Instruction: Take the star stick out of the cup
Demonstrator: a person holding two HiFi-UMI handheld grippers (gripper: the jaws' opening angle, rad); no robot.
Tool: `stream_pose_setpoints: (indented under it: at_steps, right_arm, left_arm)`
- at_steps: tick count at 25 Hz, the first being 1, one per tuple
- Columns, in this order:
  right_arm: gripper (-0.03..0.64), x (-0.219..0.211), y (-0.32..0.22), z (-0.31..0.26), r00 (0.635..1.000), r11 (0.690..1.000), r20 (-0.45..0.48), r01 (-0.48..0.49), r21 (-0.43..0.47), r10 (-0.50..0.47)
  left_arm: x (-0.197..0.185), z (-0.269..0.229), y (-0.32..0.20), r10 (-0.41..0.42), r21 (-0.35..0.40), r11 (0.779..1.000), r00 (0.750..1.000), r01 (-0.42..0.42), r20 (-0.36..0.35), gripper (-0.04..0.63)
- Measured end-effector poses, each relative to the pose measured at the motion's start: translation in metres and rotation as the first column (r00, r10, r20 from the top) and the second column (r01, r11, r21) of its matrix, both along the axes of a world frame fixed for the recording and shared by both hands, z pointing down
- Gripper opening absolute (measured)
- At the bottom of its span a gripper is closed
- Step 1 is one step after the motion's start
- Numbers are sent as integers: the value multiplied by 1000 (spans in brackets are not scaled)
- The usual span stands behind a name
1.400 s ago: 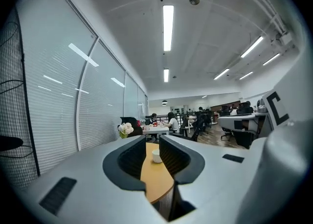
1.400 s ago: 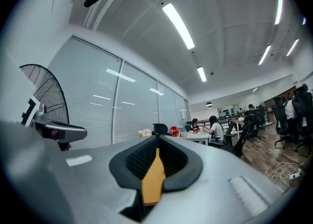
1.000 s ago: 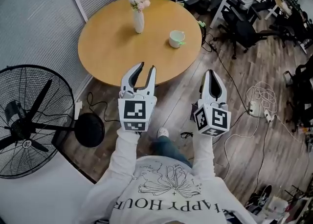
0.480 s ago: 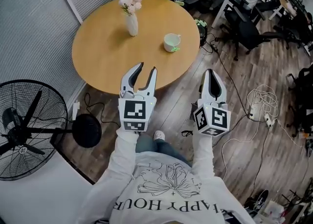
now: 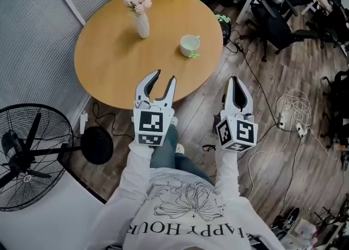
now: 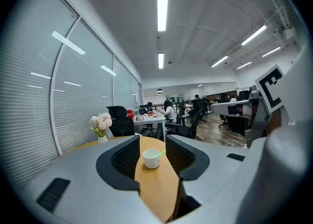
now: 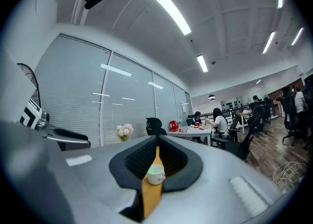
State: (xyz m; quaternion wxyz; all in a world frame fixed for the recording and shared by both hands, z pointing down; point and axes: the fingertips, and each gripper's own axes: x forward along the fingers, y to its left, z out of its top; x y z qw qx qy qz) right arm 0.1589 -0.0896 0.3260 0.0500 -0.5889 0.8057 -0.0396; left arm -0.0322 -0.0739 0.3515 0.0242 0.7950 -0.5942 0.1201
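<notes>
While the left gripper (image 5: 165,75) is opening its jaws on nothing and the right gripper (image 5: 234,79) sits closed and empty, both well short of the cup (image 5: 189,45) on the table (image 5: 109,63), the star stick (image 5: 194,54), seemingly leaning on its rim, wants a light pinch and a straight upward pull.

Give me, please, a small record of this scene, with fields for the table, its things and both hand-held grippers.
table: round, wooden
cup: white, upright on the table
star stick: green, in the cup, leaning over its rim
vase: white, pink flowers, apart from the cup
left hand-held gripper: in the air, aimed at the cup, jaws opening, nothing between them
right hand-held gripper: in the air, jaws together, empty
</notes>
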Motion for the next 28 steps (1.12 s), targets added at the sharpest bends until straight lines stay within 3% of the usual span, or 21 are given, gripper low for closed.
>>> stream_pose_setpoints:
  at_steps: [15,28]
  right_arm:
    - [12,-2,-94,15,998,998,-24,-60,-20,59]
    - [12,5,-156,45,992,989,-28,-126,-83,124]
  left_arm:
    - [10,33,-99,146,-62,987,989,-145,6,187]
    - [37,83,-155,317,-174,934,948,-313,-4,221]
